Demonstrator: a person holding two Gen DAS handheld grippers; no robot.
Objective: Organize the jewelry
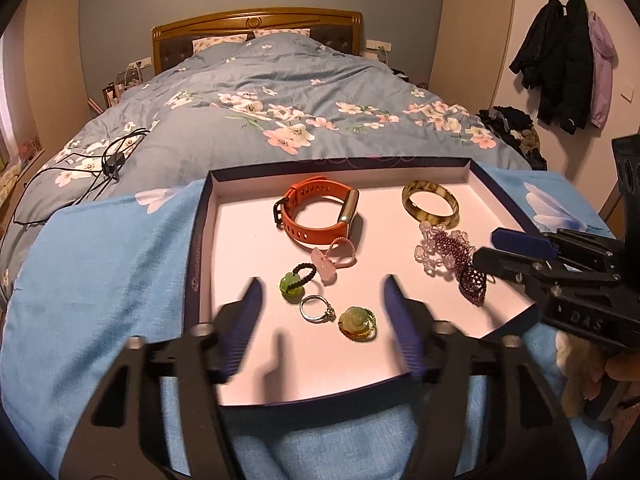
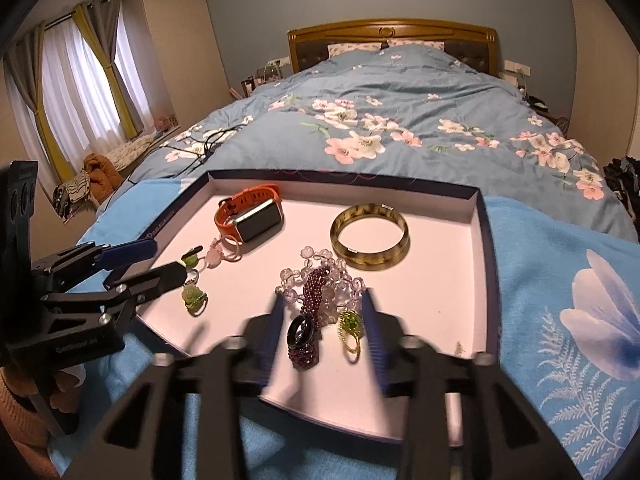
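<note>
A shallow white-lined tray (image 1: 248,216) (image 2: 452,240) lies on a blue cloth on the bed. In it lie an orange watch (image 1: 316,212) (image 2: 252,216), an amber bangle (image 1: 430,203) (image 2: 370,237), a clear and purple bead tangle (image 1: 444,250) (image 2: 320,284), a pink charm (image 1: 330,262), a green charm on a black loop (image 1: 291,286), a silver ring (image 1: 316,309) and a green-amber rose ring (image 1: 357,324) (image 2: 193,298). My left gripper (image 1: 324,300) is open above the small rings. My right gripper (image 2: 324,320) (image 1: 486,246) is open astride a dark purple bead bracelet (image 2: 305,340) and a green wire ring (image 2: 350,330).
The tray sits at the foot of a bed with a blue floral duvet (image 1: 280,92). Black cables (image 1: 108,164) lie on the duvet at the left. Coats (image 1: 564,60) hang on the right wall. Curtains and a window (image 2: 80,88) stand at the left.
</note>
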